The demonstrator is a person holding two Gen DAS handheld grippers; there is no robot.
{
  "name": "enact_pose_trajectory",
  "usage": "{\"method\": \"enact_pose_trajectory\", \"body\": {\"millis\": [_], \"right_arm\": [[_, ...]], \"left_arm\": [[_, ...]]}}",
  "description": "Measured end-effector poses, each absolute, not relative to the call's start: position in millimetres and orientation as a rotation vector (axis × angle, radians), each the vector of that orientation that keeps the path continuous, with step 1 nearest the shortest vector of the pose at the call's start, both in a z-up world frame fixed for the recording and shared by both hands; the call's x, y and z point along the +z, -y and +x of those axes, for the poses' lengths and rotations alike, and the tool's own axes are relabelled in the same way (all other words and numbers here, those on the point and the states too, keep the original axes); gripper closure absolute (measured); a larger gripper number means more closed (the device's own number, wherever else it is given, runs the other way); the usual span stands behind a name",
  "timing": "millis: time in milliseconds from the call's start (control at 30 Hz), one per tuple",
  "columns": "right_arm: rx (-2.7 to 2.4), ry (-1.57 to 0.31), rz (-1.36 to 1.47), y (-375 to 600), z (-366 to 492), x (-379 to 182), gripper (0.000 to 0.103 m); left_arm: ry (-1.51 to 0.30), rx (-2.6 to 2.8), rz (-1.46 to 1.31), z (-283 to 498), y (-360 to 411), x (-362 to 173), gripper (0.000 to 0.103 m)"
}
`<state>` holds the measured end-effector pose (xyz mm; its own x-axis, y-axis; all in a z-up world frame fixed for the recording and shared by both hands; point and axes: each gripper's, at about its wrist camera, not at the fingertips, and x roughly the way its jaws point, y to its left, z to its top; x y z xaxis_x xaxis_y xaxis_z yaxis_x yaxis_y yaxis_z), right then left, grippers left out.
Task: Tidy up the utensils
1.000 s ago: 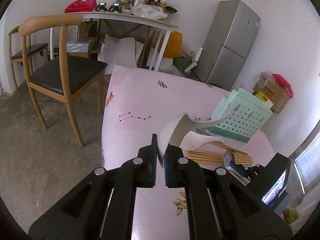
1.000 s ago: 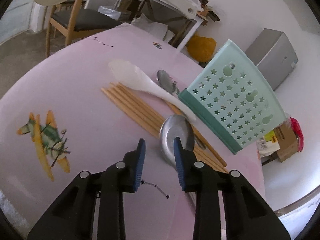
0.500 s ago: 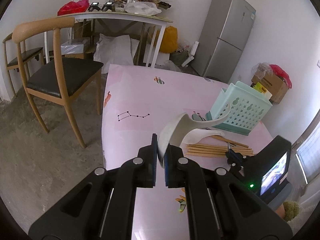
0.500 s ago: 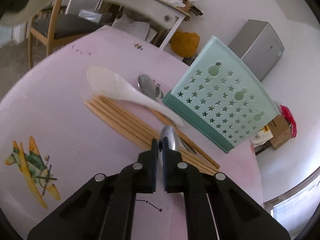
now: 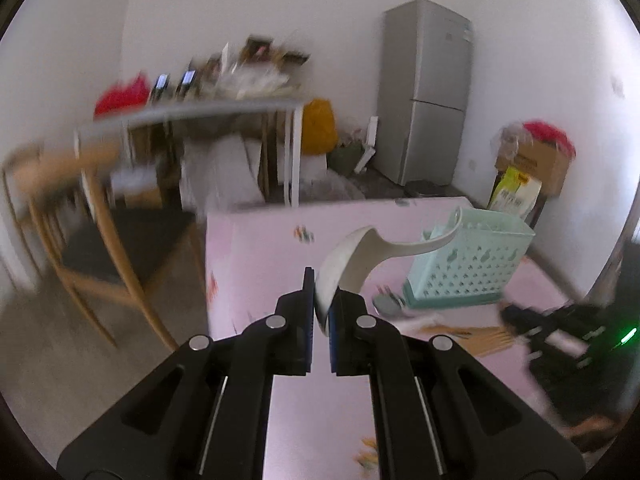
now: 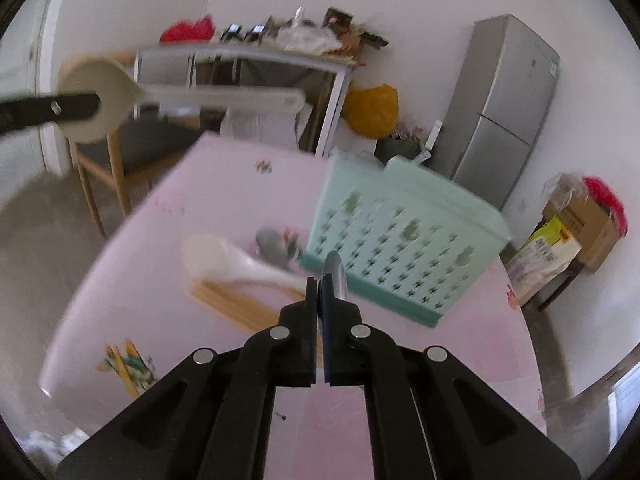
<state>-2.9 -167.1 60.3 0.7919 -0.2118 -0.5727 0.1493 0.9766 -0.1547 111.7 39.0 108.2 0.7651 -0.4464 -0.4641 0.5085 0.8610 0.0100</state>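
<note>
My left gripper (image 5: 320,300) is shut on the bowl of a white plastic ladle (image 5: 360,256), held above the pink table (image 5: 256,248); its handle points right toward the mint green utensil basket (image 5: 472,268). The ladle also shows high at the left in the right wrist view (image 6: 104,100). My right gripper (image 6: 320,292) is shut on a metal spoon (image 6: 336,272), lifted in front of the basket (image 6: 400,236). A white rice paddle (image 6: 232,260), wooden chopsticks (image 6: 236,304) and another metal spoon (image 6: 276,244) lie on the table.
A wooden chair (image 5: 92,232) stands left of the table. A cluttered white table (image 5: 208,112) and a grey fridge (image 5: 428,88) stand at the back. A cardboard box (image 5: 536,160) sits at the right wall.
My right gripper shut on the metal spoon and lifted it off the table toward the basket. My left gripper rose with the ladle, and both views now blur with motion.
</note>
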Motion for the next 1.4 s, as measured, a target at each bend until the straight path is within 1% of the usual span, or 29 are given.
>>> {"method": "enact_pose_trajectory", "body": {"millis": [100,267,500,733,800,867,900,933,967,1000,1033,1067,1133,1200,1300,1400], "right_arm": [[-0.181,-0.569,-0.034,189.8,-10.6,82.4,0.101],[-0.171,-0.460,0.036,224.8,-23.0,112.8,0.101],[-0.151,-0.306,0.150,285.1,-37.9,148.0,0.101],[-0.091,-0.218,0.245,331.2,-41.6,165.8,0.101],[-0.053,-0.200,0.286,342.7,-36.8,168.6,0.101],[-0.019,-0.180,0.314,354.2,-30.2,170.5,0.101],[-0.009,-0.175,0.321,357.0,-27.3,170.7,0.101],[0.014,-0.171,0.334,361.9,-22.2,170.5,0.101],[0.040,-0.168,0.349,366.2,-16.6,169.8,0.101],[0.054,-0.166,0.357,369.7,-13.8,168.9,0.101],[0.070,-0.162,0.364,373.1,-8.8,168.2,0.101],[0.084,-0.155,0.369,376.1,-4.8,168.5,0.101],[0.107,-0.138,0.386,382.5,1.1,169.7,0.101],[0.140,-0.115,0.411,391.1,7.8,171.5,0.101],[0.182,-0.082,0.449,402.2,17.5,170.3,0.101],[0.217,-0.074,0.489,410.1,33.1,161.6,0.101]], "left_arm": [[-0.415,-0.532,0.298,119.1,-10.7,128.2,0.098],[-0.346,-0.554,0.602,135.1,46.1,143.3,0.098],[-0.396,-0.597,0.965,159.5,126.4,132.9,0.098],[-0.488,-0.605,1.147,176.3,173.0,121.3,0.098],[-0.547,-0.621,1.137,182.1,184.0,119.0,0.098],[-0.596,-0.638,1.097,187.9,190.9,117.7,0.095],[-0.628,-0.655,1.052,191.9,193.6,118.5,0.094],[-0.651,-0.669,1.017,195.2,192.3,117.3,0.090],[-0.685,-0.691,0.959,200.2,190.9,118.4,0.081],[-0.704,-0.705,0.909,205.5,188.7,119.5,0.074],[-0.722,-0.715,0.839,210.9,184.5,122.6,0.063],[-0.746,-0.725,0.758,216.4,178.3,126.3,0.059],[-0.775,-0.756,0.618,223.9,164.6,132.9,0.058],[-0.771,-0.761,0.445,229.1,140.3,143.0,0.055],[-0.726,-0.734,0.301,223.2,110.8,149.3,0.050],[-0.690,-0.694,0.188,210.6,77.2,144.0,0.046]]}}
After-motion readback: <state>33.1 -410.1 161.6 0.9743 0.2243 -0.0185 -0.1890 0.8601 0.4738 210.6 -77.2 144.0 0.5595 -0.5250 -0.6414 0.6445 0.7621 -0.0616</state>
